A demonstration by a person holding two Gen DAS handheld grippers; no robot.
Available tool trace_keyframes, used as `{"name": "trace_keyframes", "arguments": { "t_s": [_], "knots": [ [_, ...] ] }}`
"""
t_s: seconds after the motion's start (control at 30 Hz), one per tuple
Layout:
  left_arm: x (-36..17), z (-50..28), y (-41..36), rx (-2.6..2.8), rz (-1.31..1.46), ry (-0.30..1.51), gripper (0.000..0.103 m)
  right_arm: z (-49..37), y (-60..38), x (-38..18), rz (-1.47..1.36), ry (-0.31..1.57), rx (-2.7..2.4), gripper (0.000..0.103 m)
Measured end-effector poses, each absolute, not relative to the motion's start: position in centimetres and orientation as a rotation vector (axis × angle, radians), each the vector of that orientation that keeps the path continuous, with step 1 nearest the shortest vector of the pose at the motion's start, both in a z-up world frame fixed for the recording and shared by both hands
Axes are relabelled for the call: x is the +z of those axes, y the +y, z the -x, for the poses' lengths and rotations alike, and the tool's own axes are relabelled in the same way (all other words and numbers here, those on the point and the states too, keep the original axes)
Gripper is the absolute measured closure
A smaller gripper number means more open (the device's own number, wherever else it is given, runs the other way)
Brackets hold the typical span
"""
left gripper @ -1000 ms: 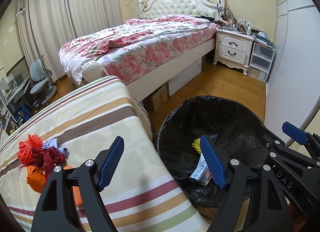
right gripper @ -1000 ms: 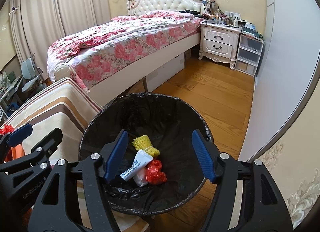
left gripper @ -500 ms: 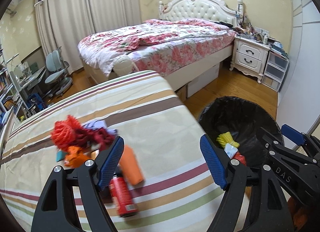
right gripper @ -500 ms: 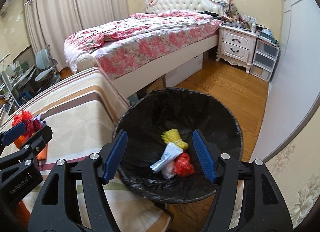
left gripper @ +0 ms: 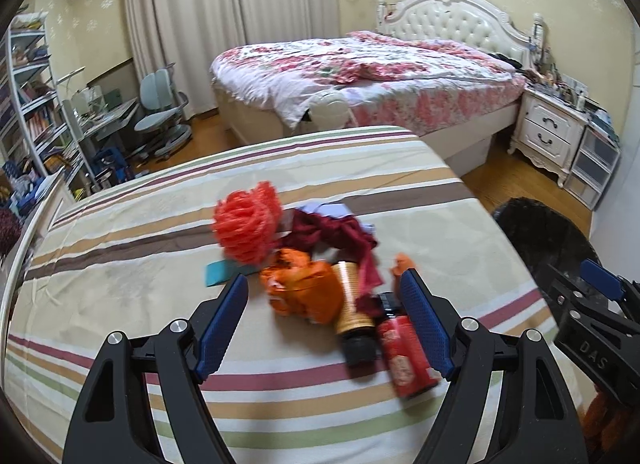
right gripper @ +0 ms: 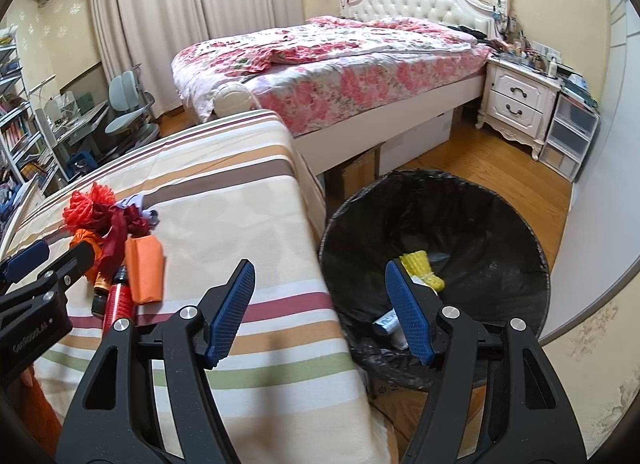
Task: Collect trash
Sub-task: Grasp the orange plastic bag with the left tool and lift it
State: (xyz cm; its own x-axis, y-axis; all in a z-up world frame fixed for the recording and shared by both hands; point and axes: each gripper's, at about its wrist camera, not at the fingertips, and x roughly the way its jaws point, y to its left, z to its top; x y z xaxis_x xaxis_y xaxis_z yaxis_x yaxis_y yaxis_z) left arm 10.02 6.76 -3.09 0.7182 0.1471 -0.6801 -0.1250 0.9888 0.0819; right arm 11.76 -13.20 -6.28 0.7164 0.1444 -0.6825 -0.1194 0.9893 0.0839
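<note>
Hidden or unclear: the trash pile in the left wrist view is motion-blurred, so the edges of single items are hard to separate; the trash bin [left gripper: 548, 240] is cut by the right gripper's arm there and only its far rim shows.
Left gripper [left gripper: 326, 320]: jaws spread wide, holding nothing; it hangs over the near side of the pile, blue pads flanking the orange wrapper and the bottle without touching them as far as can be seen.
Right gripper [right gripper: 320, 310]: jaws wide apart and empty, positioned above the edge of the striped table [right gripper: 240, 199] where it meets the bin.
Trash pile on the table: a red-orange mesh ball [left gripper: 248, 223] at the back, dark red ribbon [left gripper: 340, 236] beside it, a crumpled orange wrapper [left gripper: 300, 292] in front, a gold bottle with a black cap [left gripper: 354, 316], a red can [left gripper: 406, 360] lying on its side, and a teal card [left gripper: 218, 272] partly under the mesh.
Bin contents: the black-lined trash bin [right gripper: 436, 276] stands on the wooden floor just beside the table; inside lie a yellow mesh bundle [right gripper: 424, 270] and a white tube [right gripper: 388, 320], both partly hidden by the right gripper's finger.
Background: a floral bed [right gripper: 340, 59] and a white nightstand [right gripper: 520, 99].
</note>
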Motion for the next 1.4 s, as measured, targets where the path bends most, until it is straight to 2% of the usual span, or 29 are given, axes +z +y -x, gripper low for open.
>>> {"name": "trace_keyframes", "arguments": {
  "t_s": [0.63,1.07,1.1,1.13,1.17,1.23,1.27,1.33,1.4],
  "knots": [
    [-5.9,-8.9,12.5,0.24,0.027,0.868,0.027,-12.0,-10.8,-7.1,-0.025,0.79,0.196,0.037],
    [-5.2,-9.5,12.7,0.194,0.048,0.841,0.027,-11.8,-9.9,-7.1,-0.01,0.793,0.217,0.036],
    [-5.3,-9.6,12.7,0.19,0.043,0.837,0.029,-11.8,-9.7,-7.1,-0.008,0.793,0.22,0.036],
    [-5.3,-9.7,12.6,0.186,0.037,0.838,0.038,-11.8,-9.6,-7.0,-0.005,0.793,0.224,0.036],
    [-5.4,-9.9,12.5,0.179,0.032,0.844,0.04,-11.8,-9.4,-7.0,-0.003,0.793,0.227,0.036],
    [-5.7,-10.1,12.4,0.163,0.03,0.861,0.054,-11.8,-9.1,-7.0,0.003,0.794,0.236,0.036],
    [-5.8,-10.2,12.4,0.157,0.031,0.869,0.058,-11.8,-8.9,-7.0,0.006,0.794,0.24,0.036],
    [-6.0,-10.0,12.6,0.148,0.038,0.876,0.064,-11.8,-8.5,-7.0,0.011,0.793,0.249,0.036],
    [-6.0,-9.8,12.7,0.144,0.039,0.874,0.066,-11.8,-8.0,-6.9,0.018,0.792,0.258,0.036]
  ]
}}
